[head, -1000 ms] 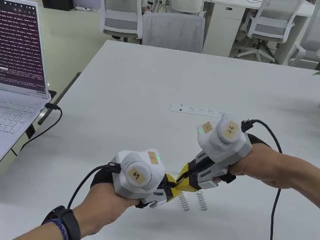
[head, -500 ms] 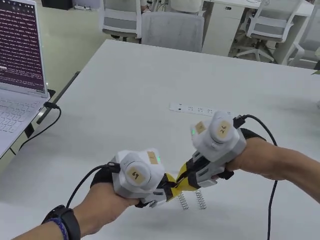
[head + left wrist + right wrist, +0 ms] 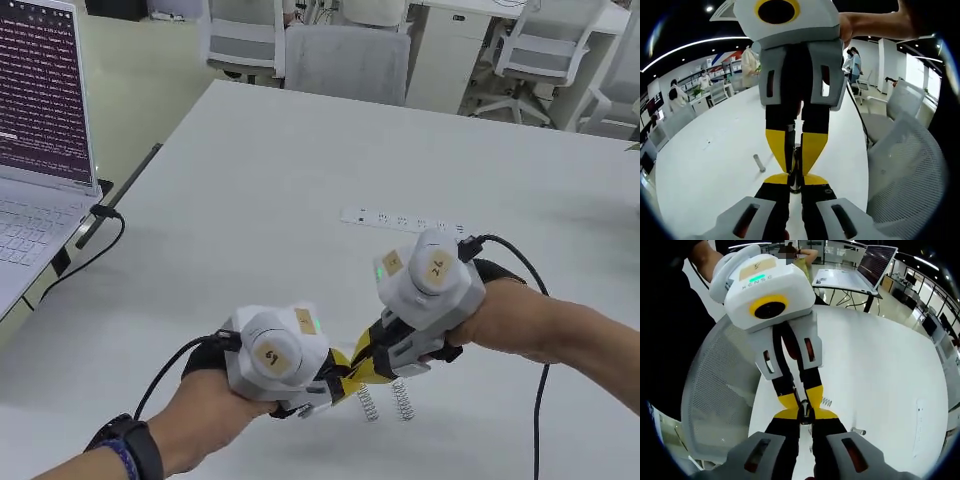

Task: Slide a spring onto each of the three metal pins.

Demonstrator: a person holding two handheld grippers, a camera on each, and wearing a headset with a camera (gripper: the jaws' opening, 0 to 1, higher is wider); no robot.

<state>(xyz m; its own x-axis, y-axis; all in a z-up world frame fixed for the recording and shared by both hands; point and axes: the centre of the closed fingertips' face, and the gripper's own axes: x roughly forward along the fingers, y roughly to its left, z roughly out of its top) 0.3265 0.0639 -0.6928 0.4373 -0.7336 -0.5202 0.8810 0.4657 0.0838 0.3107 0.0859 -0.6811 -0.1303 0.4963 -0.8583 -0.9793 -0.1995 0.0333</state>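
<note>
While near right gripper (image 3: 365, 365), springs (image 3: 403, 398); laptop (image 3: 35, 150) leftward

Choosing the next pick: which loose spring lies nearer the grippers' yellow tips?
The left spring, just below the tips of the right gripper; the other spring lies farther right.
</note>
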